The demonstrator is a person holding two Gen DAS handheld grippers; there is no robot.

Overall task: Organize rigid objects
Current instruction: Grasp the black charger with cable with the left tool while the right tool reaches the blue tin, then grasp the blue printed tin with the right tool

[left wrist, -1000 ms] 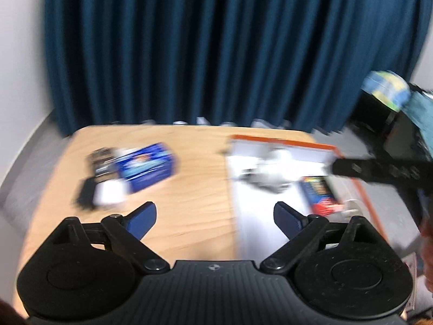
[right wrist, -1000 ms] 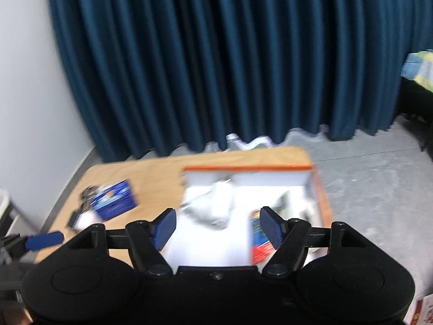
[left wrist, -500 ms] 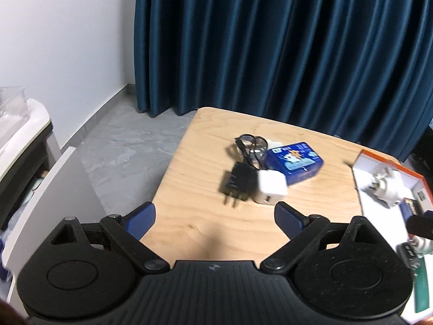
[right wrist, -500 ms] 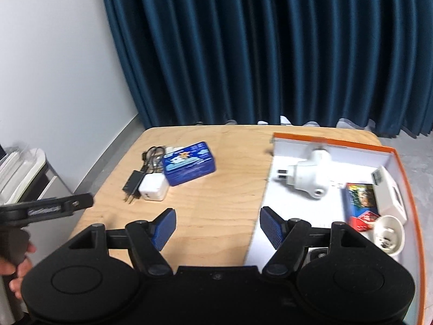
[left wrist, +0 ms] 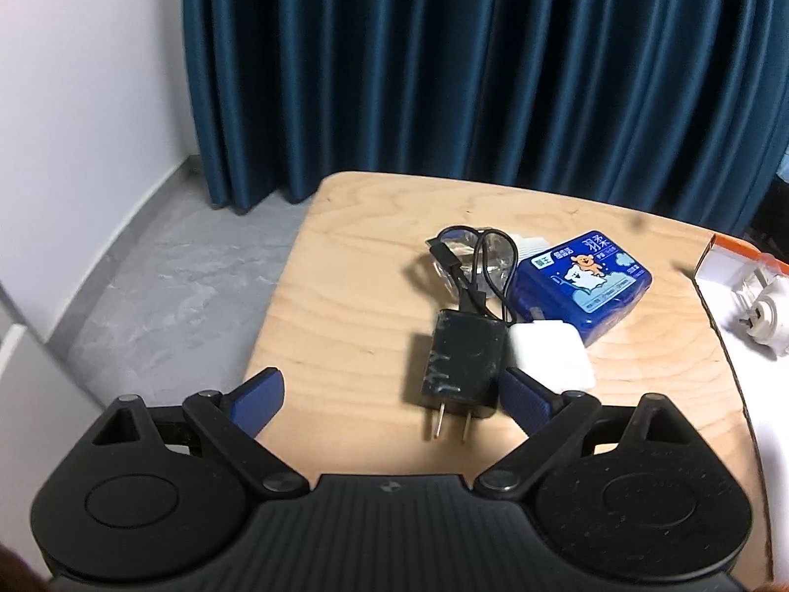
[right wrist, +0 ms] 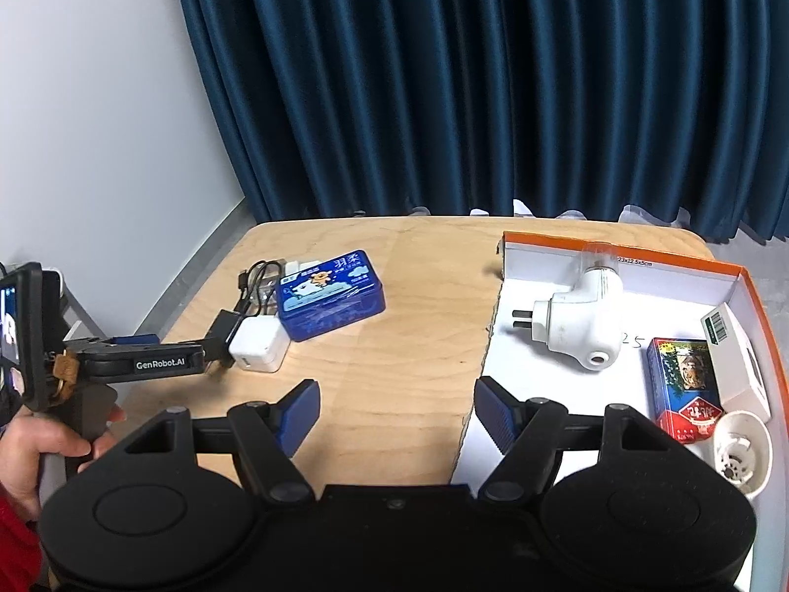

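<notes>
A black charger (left wrist: 463,362) with prongs toward me lies on the wooden table (left wrist: 355,256), beside a white charger cube (left wrist: 550,357), a blue tin (left wrist: 582,286) and a coiled black cable (left wrist: 468,259). My left gripper (left wrist: 392,392) is open and low over the table's near edge, just short of the black charger. In the right wrist view my right gripper (right wrist: 394,414) is open and empty above the table's middle, with the left gripper (right wrist: 162,355) reaching toward the white cube (right wrist: 259,345) and blue tin (right wrist: 330,296).
An orange-rimmed white box (right wrist: 739,276) on the right holds a white plug adapter (right wrist: 582,325), a red and blue card box (right wrist: 685,385), a white carton (right wrist: 737,350) and a round white part (right wrist: 739,449). Dark blue curtains hang behind the table.
My left gripper has swung left from the box and come close to the chargers. My right gripper has turned left and down toward the table's middle. Both stay open.
</notes>
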